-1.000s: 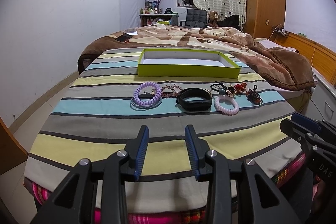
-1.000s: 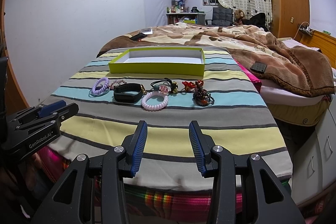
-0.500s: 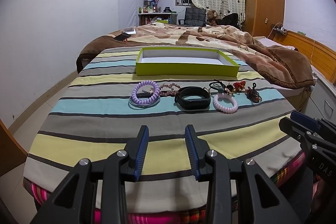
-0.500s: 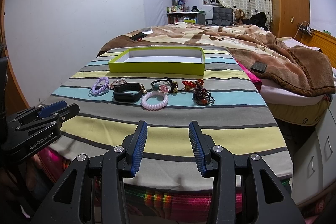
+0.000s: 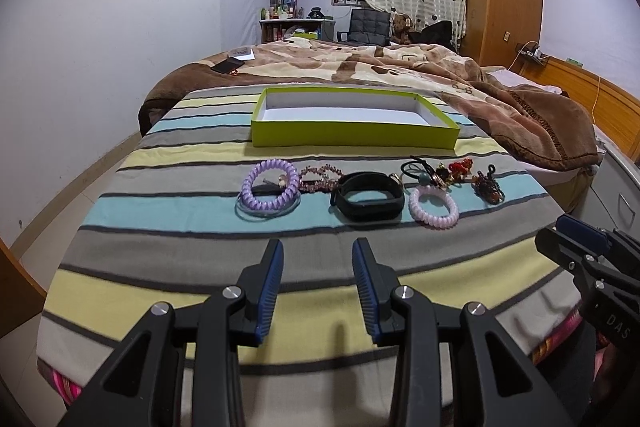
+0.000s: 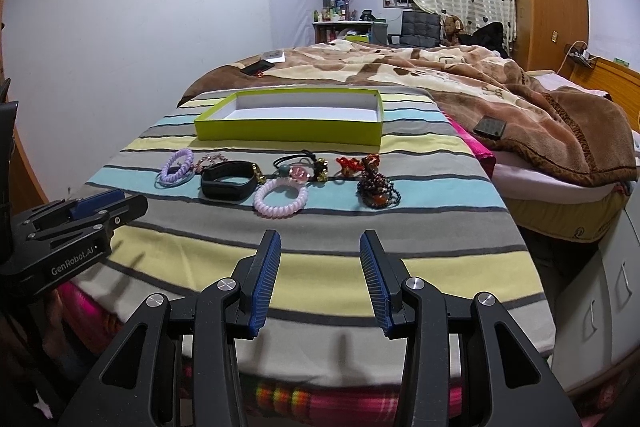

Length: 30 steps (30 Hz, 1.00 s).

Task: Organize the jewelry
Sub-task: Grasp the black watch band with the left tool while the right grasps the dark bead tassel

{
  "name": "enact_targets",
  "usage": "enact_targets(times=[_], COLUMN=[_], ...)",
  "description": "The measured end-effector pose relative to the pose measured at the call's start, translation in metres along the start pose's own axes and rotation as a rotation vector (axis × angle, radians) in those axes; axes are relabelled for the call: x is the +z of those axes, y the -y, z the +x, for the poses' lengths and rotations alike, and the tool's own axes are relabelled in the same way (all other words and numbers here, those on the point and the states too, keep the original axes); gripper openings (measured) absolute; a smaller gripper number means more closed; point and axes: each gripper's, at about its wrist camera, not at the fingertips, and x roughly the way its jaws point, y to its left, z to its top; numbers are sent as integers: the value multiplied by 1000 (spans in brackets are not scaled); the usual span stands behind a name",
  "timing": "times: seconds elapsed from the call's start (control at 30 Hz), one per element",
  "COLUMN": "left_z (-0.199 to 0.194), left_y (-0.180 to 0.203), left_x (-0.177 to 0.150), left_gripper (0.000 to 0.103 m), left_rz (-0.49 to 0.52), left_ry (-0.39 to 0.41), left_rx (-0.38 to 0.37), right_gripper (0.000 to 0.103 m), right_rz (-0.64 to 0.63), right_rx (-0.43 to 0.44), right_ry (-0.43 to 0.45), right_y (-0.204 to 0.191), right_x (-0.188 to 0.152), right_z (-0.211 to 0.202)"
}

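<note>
A row of jewelry lies across the striped blanket (image 5: 168, 223): a purple coil bracelet (image 5: 270, 189), a small beaded chain (image 5: 320, 179), a black band (image 5: 368, 196), a pink coil bracelet (image 5: 433, 207), black hair ties with charms (image 6: 304, 167), a red ornament (image 6: 350, 163) and a dark bead bracelet (image 6: 376, 191). Just behind the row sits the shallow green box (image 5: 352, 135), white inside and holding nothing. The left claw (image 5: 318, 283) hangs over the blanket's near edge, jaws parted and gripping nothing; the right claw (image 6: 319, 275) does likewise. Since a second ago the left view has drawn slightly nearer the row; the jewelry has not moved.
</note>
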Motion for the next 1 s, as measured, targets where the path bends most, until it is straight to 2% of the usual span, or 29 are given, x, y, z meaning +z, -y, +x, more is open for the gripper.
enact_targets(times=[0.37,0.63,1.0], left_z=[36,64,86], left_y=[1,0,7], left_x=[24,37,45], left_gripper=[37,37,37], left_rz=[-12,-40,-24], left_ry=[-48,-114,-188], left_rx=[-29,-57,-67], right_gripper=[42,42,42], right_rz=[26,46,18], right_rx=[-16,-8,22], right_ry=[-53,-140,-234], right_y=[24,45,48], right_x=[20,33,45], right_z=[40,78,106])
